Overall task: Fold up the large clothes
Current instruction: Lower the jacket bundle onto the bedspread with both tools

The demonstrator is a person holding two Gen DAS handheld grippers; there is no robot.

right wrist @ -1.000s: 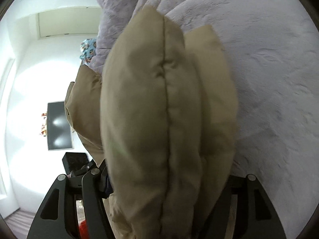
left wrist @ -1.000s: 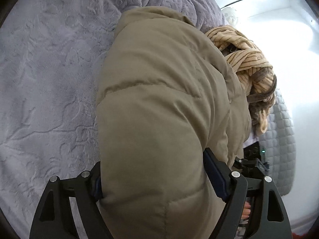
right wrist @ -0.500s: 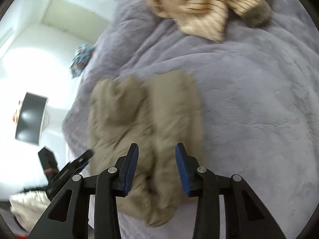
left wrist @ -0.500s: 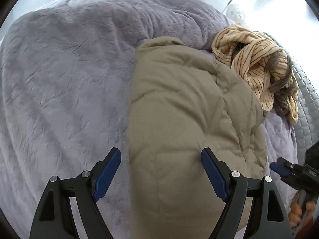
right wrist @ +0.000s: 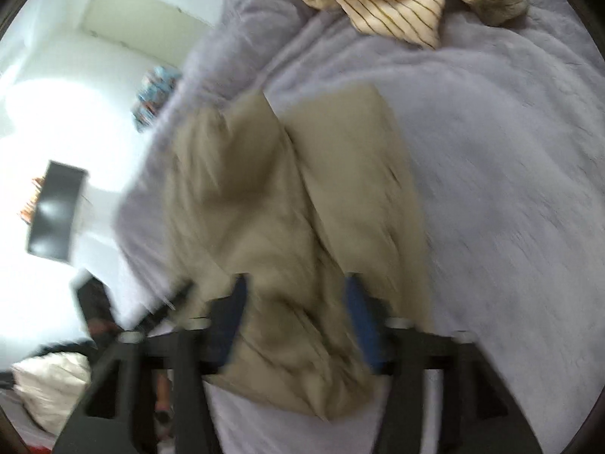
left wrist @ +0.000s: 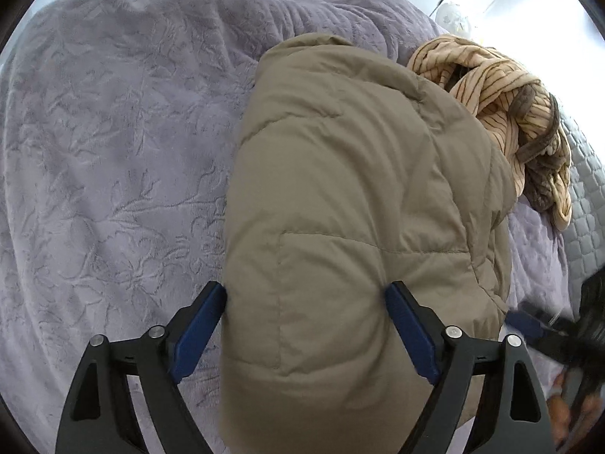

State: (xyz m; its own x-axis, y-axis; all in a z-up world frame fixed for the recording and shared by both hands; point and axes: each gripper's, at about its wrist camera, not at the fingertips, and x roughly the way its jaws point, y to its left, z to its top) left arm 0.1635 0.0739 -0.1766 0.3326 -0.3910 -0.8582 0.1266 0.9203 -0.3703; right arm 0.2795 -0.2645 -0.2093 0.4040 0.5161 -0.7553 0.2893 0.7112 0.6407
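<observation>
In the left wrist view, your left tool (left wrist: pixel 306 321) hangs over the near end of the jacket (left wrist: pixel 351 196), a puffy tan bundle lying folded on the lilac blanket (left wrist: pixel 113 151) that covers the bed; its blue pads stand wide on either side of the padding and are opening, the left pad just at the jacket's edge, the right one over its top, with no squeeze showing in the fabric. A striped top (left wrist: pixel 503 94) lies crumpled just beyond the jacket's far right side, touching it. In the right wrist view, which is blurred, your right tool (right wrist: pixel 298 321) is above the other end of the jacket (right wrist: pixel 287 234), its jaws opening with the tan folds between them, and you cannot tell whether the pads touch the cloth. The striped top (right wrist: pixel 397 0) lies farther up the blanket (right wrist: pixel 510 151)
</observation>
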